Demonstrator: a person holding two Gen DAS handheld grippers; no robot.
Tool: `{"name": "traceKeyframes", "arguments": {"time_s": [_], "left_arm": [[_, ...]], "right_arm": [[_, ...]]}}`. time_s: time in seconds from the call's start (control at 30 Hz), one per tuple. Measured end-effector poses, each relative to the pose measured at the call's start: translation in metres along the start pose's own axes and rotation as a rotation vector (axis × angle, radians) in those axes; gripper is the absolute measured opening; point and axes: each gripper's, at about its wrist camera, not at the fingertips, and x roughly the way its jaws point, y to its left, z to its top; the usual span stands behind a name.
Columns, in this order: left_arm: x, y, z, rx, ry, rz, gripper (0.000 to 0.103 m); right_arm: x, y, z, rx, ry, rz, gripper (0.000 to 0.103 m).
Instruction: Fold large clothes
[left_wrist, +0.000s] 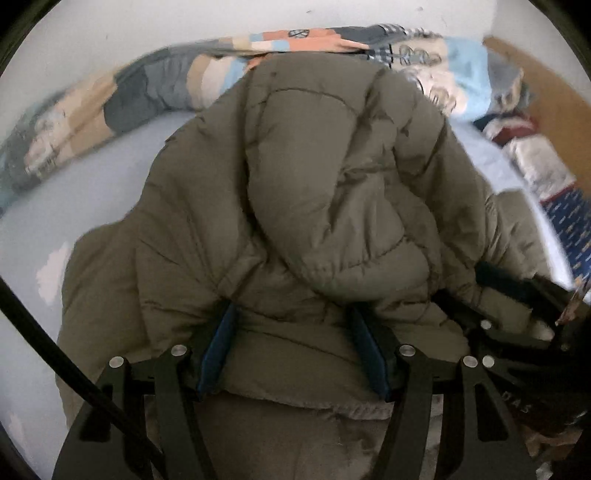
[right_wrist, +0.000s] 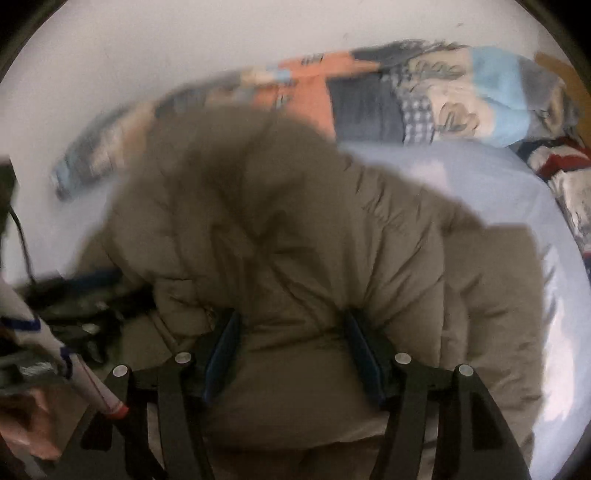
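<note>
Left hand-held gripper (left_wrist: 293, 350): jaws set apart with a thick roll of the olive puffer jacket (left_wrist: 295, 192) packed between the blue pads (left_wrist: 218, 350); it grips the jacket's near edge.
Right hand-held gripper (right_wrist: 291, 354): just beside the left one on the same near edge, jaws likewise wedged around a bunch of jacket (right_wrist: 280, 236) (this view is blurred, so fine detail is lost).
Jacket: lies on the bed (left_wrist: 103, 192), heaped upward from the two grippers, one padded layer doubled over the rest and a flatter part spreading left of the grippers.
Progress: judged as mid-fold; a first lengthwise turn looks begun, but the bundle is loose and lumpy, not a squared packet.
Left to do: likely lay the held edge down across the far part, flatten the bulge, then fold again to finish.
Bed beyond the jacket: pale blue sheet, bare on both sides of the jacket.
Farthest: a patchwork quilt (left_wrist: 155, 92) bunched along the white wall (left_wrist: 147, 26) behind the jacket.
</note>
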Motion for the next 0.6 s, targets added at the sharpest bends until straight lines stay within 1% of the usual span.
{"name": "traceKeyframes", "arguments": {"time_s": [0.03, 0.1, 0.17, 0.23, 0.27, 0.3, 0.33, 0.37, 0.4, 0.43, 0.47, 0.5, 0.53, 0.6], "left_arm": [[0.002, -0.004, 0.001, 0.008, 0.003, 0.020, 0.063], [-0.008, -0.001, 0.002, -0.019, 0.008, 0.009, 0.062], [-0.030, 0.001, -0.001, -0.015, -0.009, -0.008, 0.062], [-0.054, -0.001, -0.012, 0.003, -0.048, -0.025, 0.062], [-0.063, -0.003, -0.021, 0.011, -0.051, -0.028, 0.062], [-0.066, -0.004, -0.029, 0.013, -0.033, -0.024, 0.062], [-0.065, -0.005, -0.037, 0.012, 0.001, -0.023, 0.062], [-0.064, -0.006, -0.047, 0.009, 0.050, -0.031, 0.062], [-0.066, -0.006, -0.055, 0.010, 0.075, -0.026, 0.062], [-0.075, -0.007, -0.066, 0.016, 0.077, -0.014, 0.062], [-0.088, -0.007, -0.077, 0.022, 0.065, -0.024, 0.062], [-0.106, -0.006, -0.090, 0.020, 0.046, -0.050, 0.062], [-0.119, -0.004, -0.100, 0.013, 0.033, -0.061, 0.062], [-0.154, 0.003, -0.130, -0.015, 0.002, -0.099, 0.062]], "right_arm": [[0.003, -0.002, 0.000, 0.015, 0.011, 0.003, 0.064], [-0.001, -0.003, 0.007, 0.029, 0.034, 0.008, 0.064], [-0.022, -0.006, 0.009, 0.052, 0.015, 0.033, 0.064], [-0.053, -0.009, 0.003, 0.073, -0.038, 0.070, 0.064], [-0.060, -0.008, -0.001, 0.071, -0.046, 0.070, 0.064], [-0.065, -0.007, -0.008, 0.065, -0.038, 0.060, 0.064], [-0.065, -0.005, -0.015, 0.055, -0.008, 0.052, 0.064], [-0.060, 0.000, -0.024, 0.037, 0.056, 0.047, 0.064], [-0.060, 0.002, -0.033, 0.023, 0.100, 0.026, 0.064], [-0.069, 0.004, -0.042, 0.025, 0.101, 0.000, 0.063], [-0.080, 0.004, -0.046, 0.030, 0.087, 0.000, 0.063], [-0.101, 0.004, -0.054, 0.039, 0.059, 0.028, 0.063], [-0.124, 0.005, -0.064, 0.047, 0.032, 0.063, 0.063], [-0.162, 0.005, -0.085, 0.061, -0.015, 0.083, 0.063]]}}
